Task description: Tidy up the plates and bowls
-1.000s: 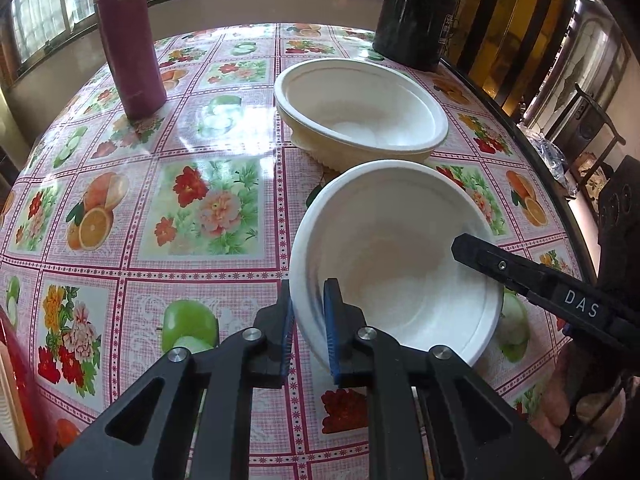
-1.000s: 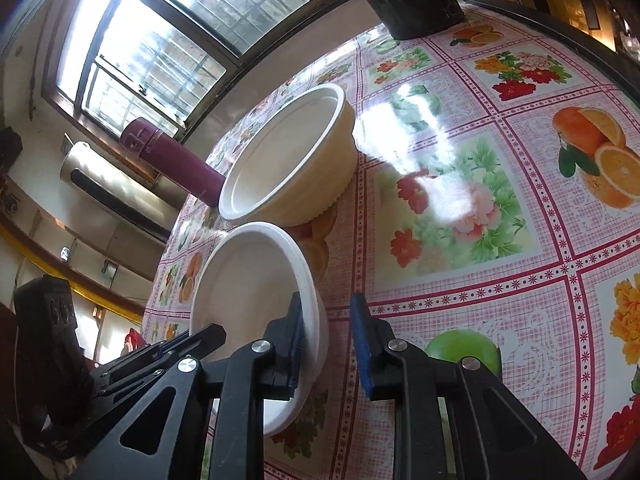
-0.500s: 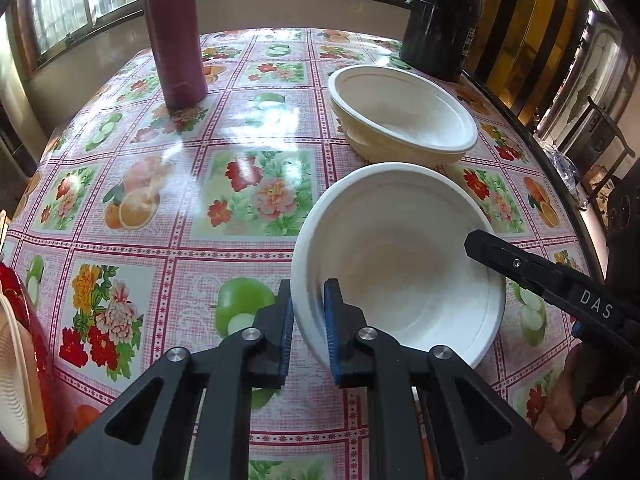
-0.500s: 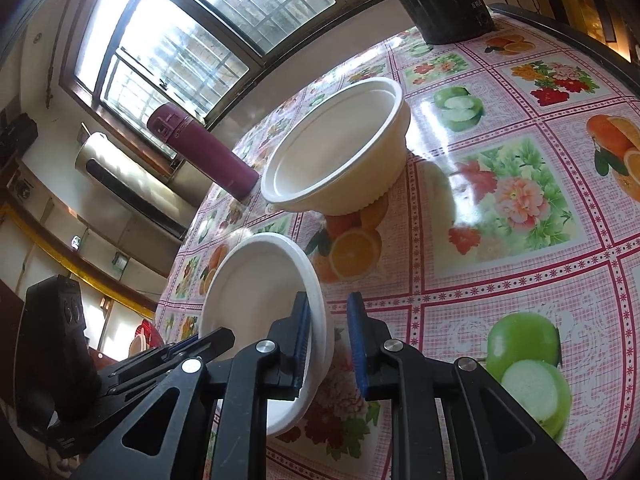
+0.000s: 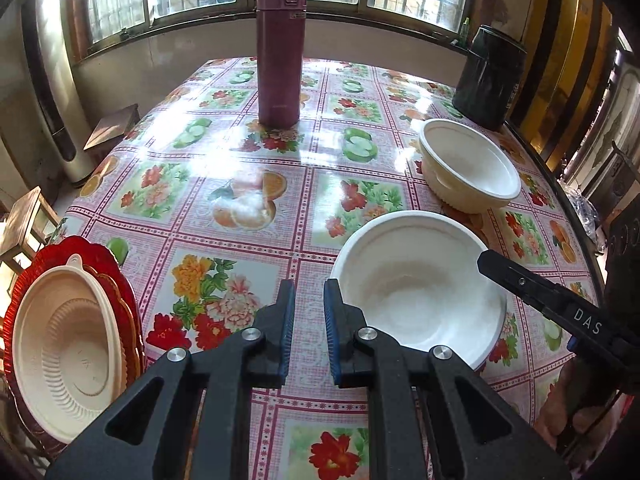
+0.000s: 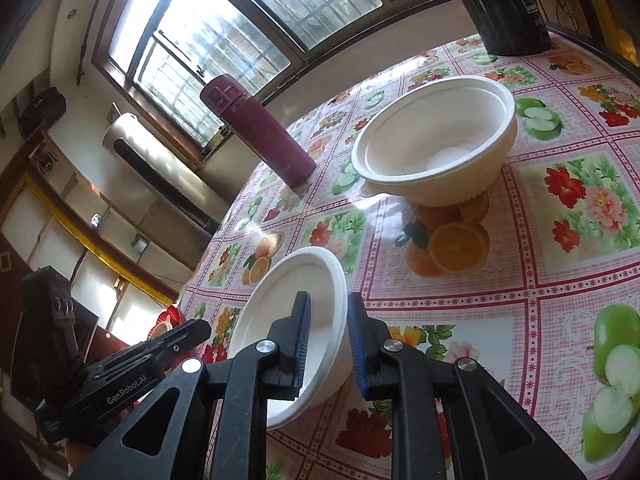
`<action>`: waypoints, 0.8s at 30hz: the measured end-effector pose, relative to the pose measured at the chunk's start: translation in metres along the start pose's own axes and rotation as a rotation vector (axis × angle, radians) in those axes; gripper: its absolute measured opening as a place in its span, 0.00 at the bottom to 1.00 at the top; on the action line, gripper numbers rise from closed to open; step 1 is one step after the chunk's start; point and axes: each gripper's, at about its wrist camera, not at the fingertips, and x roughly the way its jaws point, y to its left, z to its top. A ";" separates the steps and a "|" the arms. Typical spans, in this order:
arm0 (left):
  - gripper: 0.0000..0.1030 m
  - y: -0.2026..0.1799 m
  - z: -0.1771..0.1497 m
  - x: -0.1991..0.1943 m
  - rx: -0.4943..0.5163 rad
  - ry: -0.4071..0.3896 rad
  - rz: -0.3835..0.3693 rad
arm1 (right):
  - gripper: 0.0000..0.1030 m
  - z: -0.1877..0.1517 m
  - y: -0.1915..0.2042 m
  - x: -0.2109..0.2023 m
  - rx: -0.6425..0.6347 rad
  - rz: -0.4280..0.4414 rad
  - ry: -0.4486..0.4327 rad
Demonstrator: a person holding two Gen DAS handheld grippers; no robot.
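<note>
A white bowl (image 5: 416, 288) is held above the floral tablecloth; it also shows in the right wrist view (image 6: 296, 304). My right gripper (image 6: 327, 320) is shut on its rim, one finger inside and one outside. My left gripper (image 5: 307, 312) stands just left of the bowl's rim, jaws narrowly apart and holding nothing. A cream bowl (image 5: 468, 164) sits on the table farther back right, also in the right wrist view (image 6: 436, 140). A cream bowl (image 5: 64, 344) rests on red plates (image 5: 24, 280) at the left edge.
A maroon flask (image 5: 279, 52) stands at the table's far middle, also in the right wrist view (image 6: 256, 128). A black canister (image 5: 490, 76) stands at the far right corner. The table's right edge (image 5: 568, 200) runs close to the bowls.
Both grippers have pulled back and risen with the white bowl. The left gripper's jaws have let go of the rim. The stacked bowl and red plates have come into view at left.
</note>
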 end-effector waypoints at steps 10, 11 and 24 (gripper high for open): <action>0.12 0.005 -0.005 0.010 -0.032 0.031 -0.015 | 0.22 0.000 -0.011 0.003 0.062 -0.025 0.001; 0.12 0.004 -0.004 0.011 -0.031 0.030 -0.015 | 0.22 0.001 -0.014 0.002 0.074 -0.029 -0.001; 0.12 -0.002 0.001 0.017 -0.007 0.042 -0.022 | 0.23 0.023 -0.065 -0.036 0.289 -0.082 -0.166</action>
